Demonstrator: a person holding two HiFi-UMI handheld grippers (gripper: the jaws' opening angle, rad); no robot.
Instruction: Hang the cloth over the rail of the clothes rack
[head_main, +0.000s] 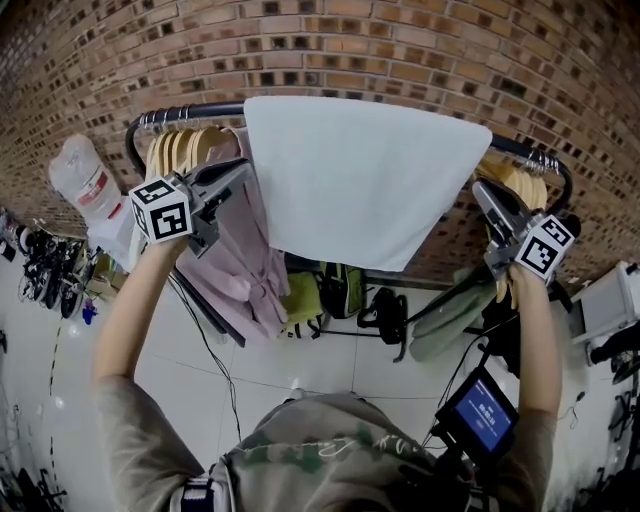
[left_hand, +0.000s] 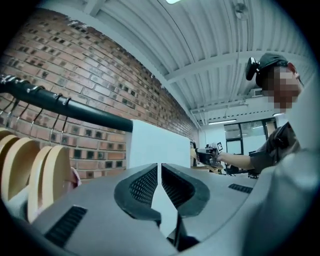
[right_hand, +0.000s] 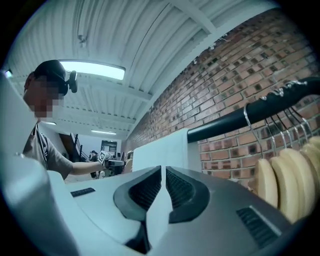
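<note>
A clear plastic bag hangs past the left end of the one black rail, which runs along a brick wall. There are two bunches of wooden hangers. The left bunch crowds the rail just beside the left gripper, and one pink garment hangs below it.

In its own view the left gripper has its jaws pressed together, leaving only a thin slit. It sits at the left edge of the cloth, but no view shows whether a fold is pinched.

The single pale cloth is draped over the middle of the rail, spread wide and hanging down in front. Bare rail shows on both sides of it.

The right gripper sits at the cloth's right edge with its jaws likewise closed, and again a pinch cannot be made out. The right bunch of hangers is close behind it, with one green garment below. A small lit screen sits low on the right, near the person's arm.
</note>
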